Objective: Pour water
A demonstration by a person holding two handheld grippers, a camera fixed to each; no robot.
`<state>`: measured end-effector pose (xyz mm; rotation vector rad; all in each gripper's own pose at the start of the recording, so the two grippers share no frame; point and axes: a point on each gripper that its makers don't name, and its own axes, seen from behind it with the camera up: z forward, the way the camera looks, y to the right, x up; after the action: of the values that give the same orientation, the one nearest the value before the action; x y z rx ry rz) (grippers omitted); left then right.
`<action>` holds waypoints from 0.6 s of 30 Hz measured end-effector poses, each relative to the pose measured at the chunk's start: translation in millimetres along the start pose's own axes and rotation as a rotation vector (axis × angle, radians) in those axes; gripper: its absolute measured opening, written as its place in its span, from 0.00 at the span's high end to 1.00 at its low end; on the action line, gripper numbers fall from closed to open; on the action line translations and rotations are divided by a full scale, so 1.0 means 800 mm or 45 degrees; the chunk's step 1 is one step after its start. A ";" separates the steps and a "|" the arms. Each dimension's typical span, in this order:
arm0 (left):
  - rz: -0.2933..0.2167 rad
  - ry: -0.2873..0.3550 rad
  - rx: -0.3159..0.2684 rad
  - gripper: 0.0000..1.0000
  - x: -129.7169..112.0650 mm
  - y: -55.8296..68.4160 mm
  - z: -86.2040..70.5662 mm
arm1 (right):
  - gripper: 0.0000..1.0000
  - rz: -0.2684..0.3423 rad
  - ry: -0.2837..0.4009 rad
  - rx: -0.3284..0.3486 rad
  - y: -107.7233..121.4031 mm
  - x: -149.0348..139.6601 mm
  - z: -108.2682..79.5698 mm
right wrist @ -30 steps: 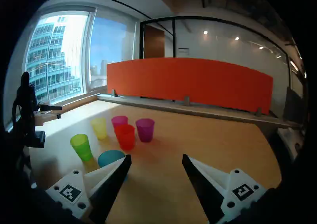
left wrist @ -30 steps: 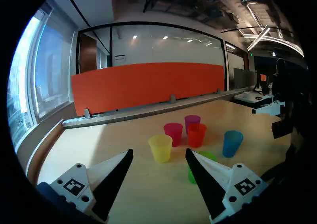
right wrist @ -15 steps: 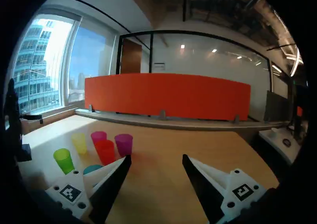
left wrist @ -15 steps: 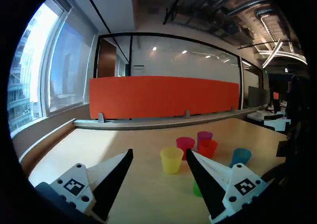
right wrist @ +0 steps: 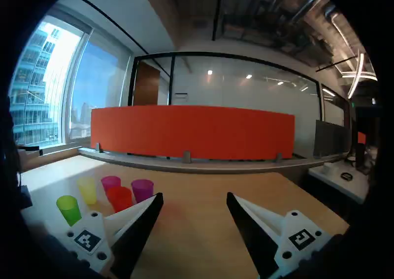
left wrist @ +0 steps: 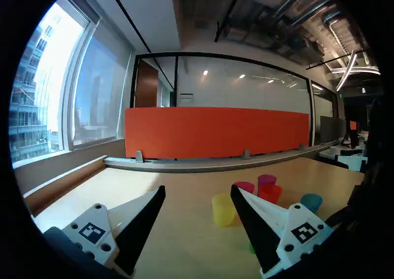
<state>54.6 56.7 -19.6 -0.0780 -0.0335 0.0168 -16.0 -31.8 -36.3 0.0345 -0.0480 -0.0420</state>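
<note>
The left gripper (left wrist: pixel 197 188) hovers over the pale wooden tabletop (left wrist: pixel 187 239) with its jaws spread wide and nothing between them. The right gripper (right wrist: pixel 193 195) is held the same way, jaws released and empty, above the same tabletop (right wrist: pixel 207 234).

In the left gripper view, a group of plastic cups stands upright around the red cup (left wrist: pixel 271 192). The purple cup (left wrist: pixel 266 179) is just behind the red cup and the pink cup (left wrist: pixel 244 186) is just to its left. The yellow cup (left wrist: pixel 223 210) is farther left and nearer the camera, and the blue cup (left wrist: pixel 311 201) stands apart to the right.

In the right gripper view, the red cup (right wrist: pixel 119 198) sits close to that gripper's left finger. The purple cup (right wrist: pixel 142 189) is beside the red cup on the right, the pink cup (right wrist: pixel 111 183) is behind it, and the yellow cup (right wrist: pixel 87 189) and the green cup (right wrist: pixel 68 209) are off to its left. Whether any cup holds water cannot be told.
</note>
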 end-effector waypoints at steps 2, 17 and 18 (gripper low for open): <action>0.022 0.019 0.014 0.01 0.005 -0.002 -0.001 | 0.00 0.028 0.000 -0.009 0.001 0.000 -0.001; 0.102 0.077 0.096 0.01 0.003 -0.016 0.001 | 0.00 0.096 0.019 -0.036 0.010 0.014 -0.011; 0.096 0.077 0.095 0.01 0.001 -0.017 0.001 | 0.00 0.091 0.022 -0.036 0.010 0.016 -0.011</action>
<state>55.5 42.8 -17.8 -0.0048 0.0303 0.0909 -2.1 -24.4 -44.4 0.0047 -0.0310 0.0294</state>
